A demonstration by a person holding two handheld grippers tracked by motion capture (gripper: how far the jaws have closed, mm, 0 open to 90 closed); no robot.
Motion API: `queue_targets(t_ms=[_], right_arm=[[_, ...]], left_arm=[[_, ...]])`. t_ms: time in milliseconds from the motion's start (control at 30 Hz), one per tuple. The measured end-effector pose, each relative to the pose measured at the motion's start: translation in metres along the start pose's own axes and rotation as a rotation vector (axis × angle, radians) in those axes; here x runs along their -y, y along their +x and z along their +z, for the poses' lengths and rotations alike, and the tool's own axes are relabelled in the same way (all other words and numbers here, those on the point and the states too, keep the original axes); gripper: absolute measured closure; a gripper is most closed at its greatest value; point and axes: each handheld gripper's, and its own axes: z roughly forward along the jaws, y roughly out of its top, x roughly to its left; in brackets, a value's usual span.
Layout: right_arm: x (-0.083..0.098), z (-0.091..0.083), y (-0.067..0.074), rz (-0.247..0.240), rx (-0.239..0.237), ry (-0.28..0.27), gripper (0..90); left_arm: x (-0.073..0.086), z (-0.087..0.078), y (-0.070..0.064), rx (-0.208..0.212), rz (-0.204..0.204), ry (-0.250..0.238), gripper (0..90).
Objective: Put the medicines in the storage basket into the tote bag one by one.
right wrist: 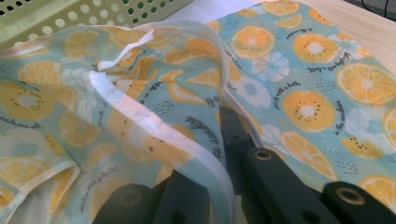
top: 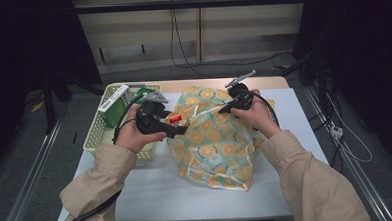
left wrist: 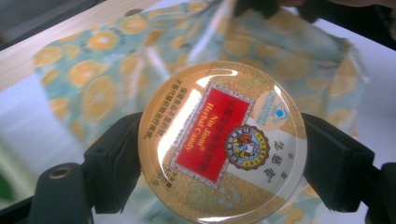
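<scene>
Sleeved forearms come in nearest the camera in the high view, and we carry the left tongs (top: pixel 177 122) level above the bench (top: pixel 152 192), just beside the mouth of the orange-print bag (top: pixel 213 140) that lies mid-bench, toward its far edge. The right tongs (top: pixel 225 108) pinch the bag's far rim, wrist cocked up. A green basket (top: pixel 97 132) sits at the bench's left edge.

From the left gripper view, both jaws clamp the round candy tin (left wrist: pixel 223 142) across its rim, its lid facing the camera, over the bag (left wrist: pixel 107 79). We judge the tin should go in level, released only once it is past the hem.

Through the right gripper view, the jaws are shut on the white-edged hem (right wrist: pixel 154 126), holding the opening raised. We judge this lift must be kept taut so the mouth gapes wide enough.
</scene>
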Motion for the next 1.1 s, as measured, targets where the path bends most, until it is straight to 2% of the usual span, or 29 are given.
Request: queue_targets(t_ms=[267, 300, 333, 567, 633, 667, 700, 800, 933, 1033, 1100], right_arm=[[-0.001, -0.003, 0.000, 0.005, 0.006, -0.004, 90.0], [-0.001, -0.003, 0.000, 0.006, 0.007, -0.005, 90.0], [-0.001, -0.003, 0.000, 0.005, 0.007, -0.004, 90.0], [-0.001, -0.005, 0.001, 0.005, 0.010, -0.006, 90.0], [-0.002, -0.006, 0.002, 0.003, 0.011, -0.004, 90.0], [-0.002, -0.006, 0.002, 0.003, 0.010, -0.004, 90.0], [-0.002, -0.007, 0.002, 0.002, 0.011, -0.004, 90.0], [-0.002, -0.010, 0.003, 0.003, 0.008, -0.010, 90.0], [-0.002, -0.014, 0.002, 0.002, 0.011, -0.011, 90.0], [-0.002, -0.017, 0.001, 0.005, 0.011, -0.016, 90.0], [-0.002, -0.018, 0.001, 0.006, 0.013, -0.016, 90.0]], left_arm=[[-0.003, 0.032, -0.023, 0.046, 0.048, 0.025, 20.3], [-0.002, 0.036, -0.026, 0.031, 0.050, 0.037, 20.3], [-0.001, 0.041, -0.027, 0.066, 0.048, 0.031, 20.3], [0.005, 0.071, -0.037, 0.085, 0.048, 0.050, 20.3], [0.008, 0.079, -0.036, 0.093, 0.037, 0.054, 20.3], [0.010, 0.082, -0.037, 0.068, 0.040, 0.068, 20.3], [0.012, 0.085, -0.034, 0.080, 0.038, 0.066, 20.3], [0.015, 0.092, -0.026, 0.054, 0.015, 0.074, 20.3], [0.017, 0.095, -0.015, 0.017, -0.022, 0.078, 20.3], [0.016, 0.093, -0.009, -0.019, -0.019, 0.079, 20.3], [0.016, 0.092, -0.004, -0.026, -0.027, 0.073, 20.3]])
